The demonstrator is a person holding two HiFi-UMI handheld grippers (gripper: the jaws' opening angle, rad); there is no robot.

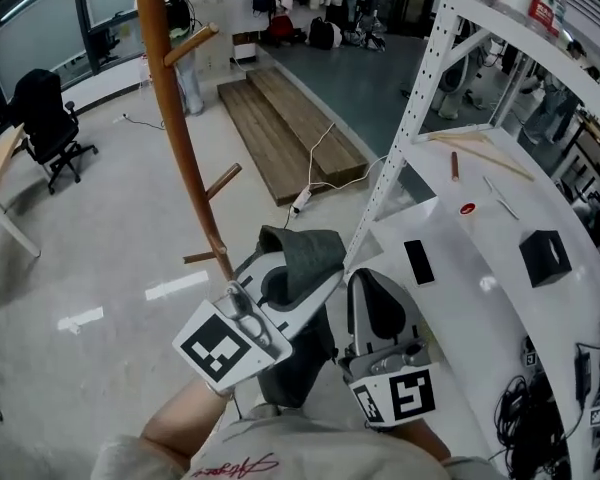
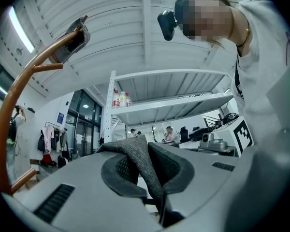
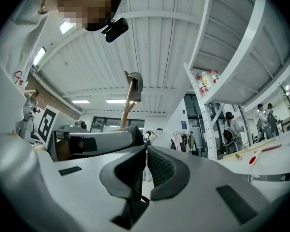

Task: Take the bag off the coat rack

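beside the wooden coat rack, the left gripper has its jaws pinching the grey bag, clear of the pegs. next to it, the right gripper has its jaws pressed together, empty

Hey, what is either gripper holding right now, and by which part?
The left gripper is shut on the grey bag, pinching a fold of fabric at its top, probably the strap. The right gripper is shut and holds nothing.
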